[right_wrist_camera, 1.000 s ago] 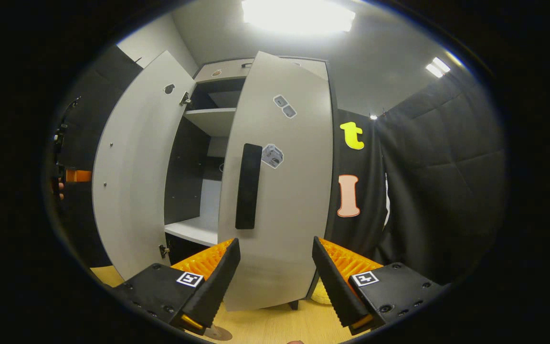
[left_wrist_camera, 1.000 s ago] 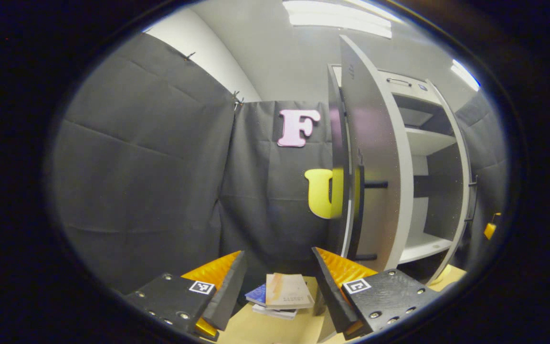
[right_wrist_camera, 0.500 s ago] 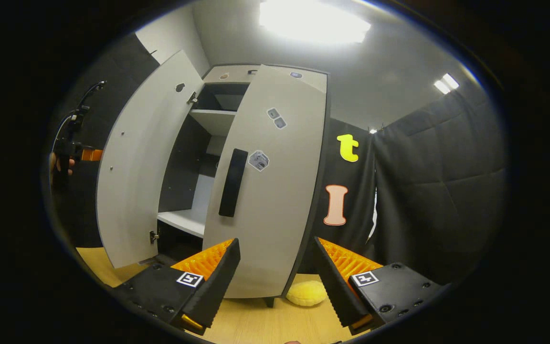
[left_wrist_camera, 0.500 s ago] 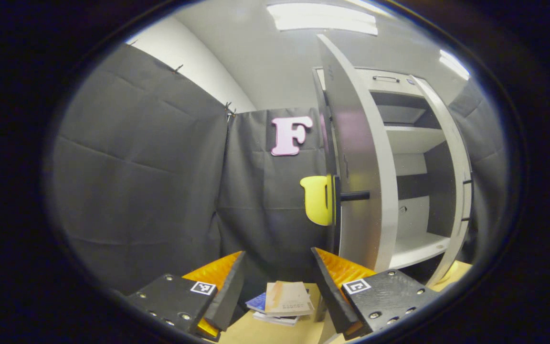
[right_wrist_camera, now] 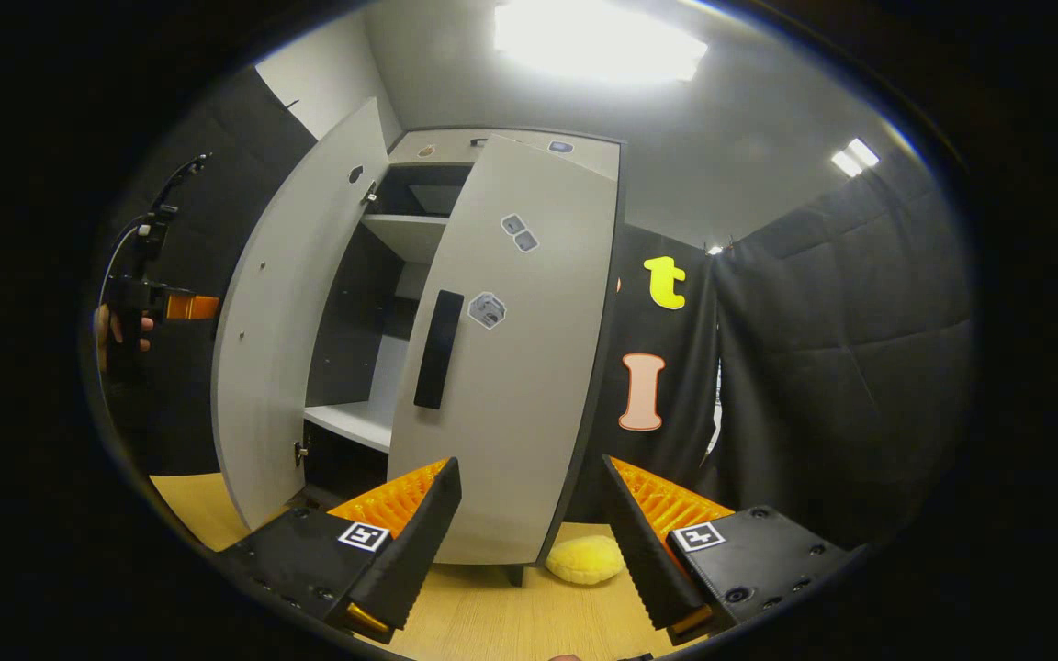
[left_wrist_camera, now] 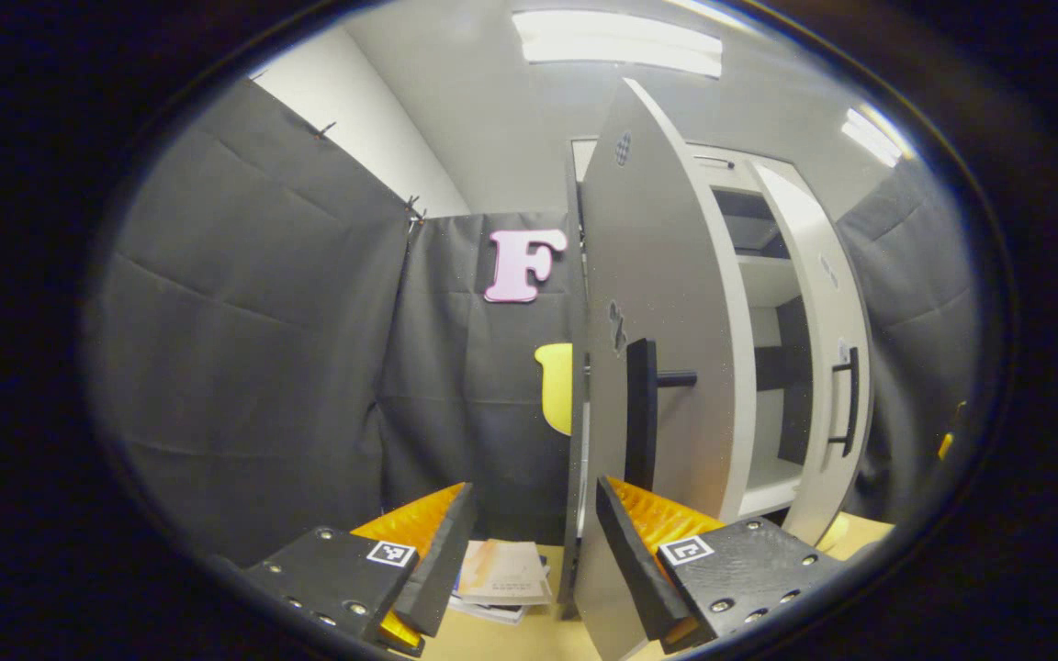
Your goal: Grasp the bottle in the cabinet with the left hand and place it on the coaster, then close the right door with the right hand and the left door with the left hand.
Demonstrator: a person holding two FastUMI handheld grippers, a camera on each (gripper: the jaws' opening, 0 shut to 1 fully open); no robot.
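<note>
The left claw (left_wrist_camera: 529,537) is spread apart and holds nothing; the edge of the cabinet's left door (left_wrist_camera: 667,303) stands just in front of its right finger, its dark handle (left_wrist_camera: 641,413) facing the camera. A stack of books (left_wrist_camera: 503,578) lies on the tabletop (left_wrist_camera: 511,638) beyond. The right claw (right_wrist_camera: 529,532) is also apart and empty, facing the right door (right_wrist_camera: 520,367), which is partly swung in. The cabinet shelf (right_wrist_camera: 350,424) between the doors is bare. A yellow soft thing (right_wrist_camera: 584,560) lies beside the cabinet.
</note>
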